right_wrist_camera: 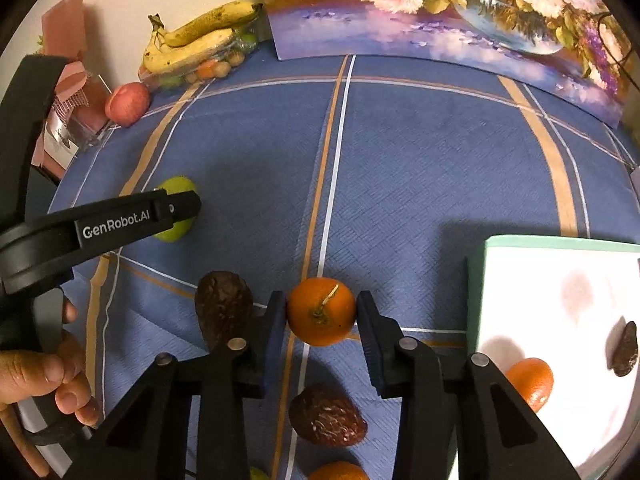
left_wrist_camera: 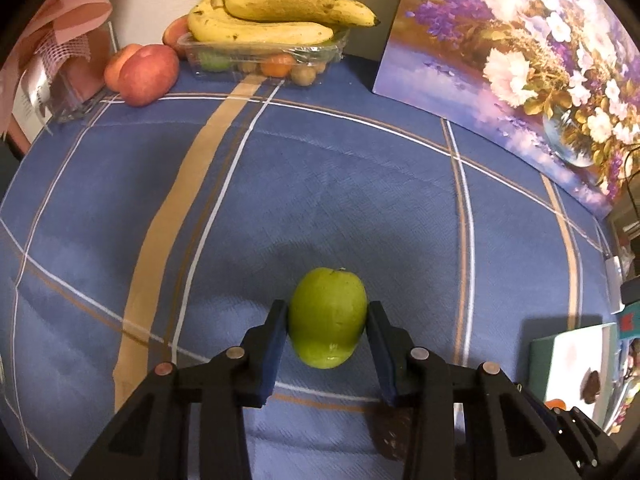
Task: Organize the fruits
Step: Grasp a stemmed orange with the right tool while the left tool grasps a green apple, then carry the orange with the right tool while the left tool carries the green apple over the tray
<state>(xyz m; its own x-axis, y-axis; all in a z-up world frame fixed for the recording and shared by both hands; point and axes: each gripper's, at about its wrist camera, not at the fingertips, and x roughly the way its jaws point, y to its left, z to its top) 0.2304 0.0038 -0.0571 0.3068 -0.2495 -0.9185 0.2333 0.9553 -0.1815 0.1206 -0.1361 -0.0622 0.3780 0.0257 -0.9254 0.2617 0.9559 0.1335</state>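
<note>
My left gripper [left_wrist_camera: 327,314] is shut on a green apple [left_wrist_camera: 327,316], both pads against its sides, over the blue checked cloth [left_wrist_camera: 320,184]. The same apple [right_wrist_camera: 178,188] shows in the right wrist view behind the left gripper's black body. My right gripper [right_wrist_camera: 321,310] is shut on an orange [right_wrist_camera: 321,311]. Two dark brown avocados [right_wrist_camera: 222,304] [right_wrist_camera: 326,416] lie beside and below it. A white box with a green rim [right_wrist_camera: 560,320] at the right holds an orange [right_wrist_camera: 530,382] and an avocado [right_wrist_camera: 624,350].
A clear tray [left_wrist_camera: 260,54] of small fruit with bananas [left_wrist_camera: 260,20] on top stands at the back. Red apples [left_wrist_camera: 146,74] lie left of it beside a pink gift box [left_wrist_camera: 60,60]. A flower painting [left_wrist_camera: 520,60] leans at the back right. Another orange [right_wrist_camera: 340,472] lies at the near edge.
</note>
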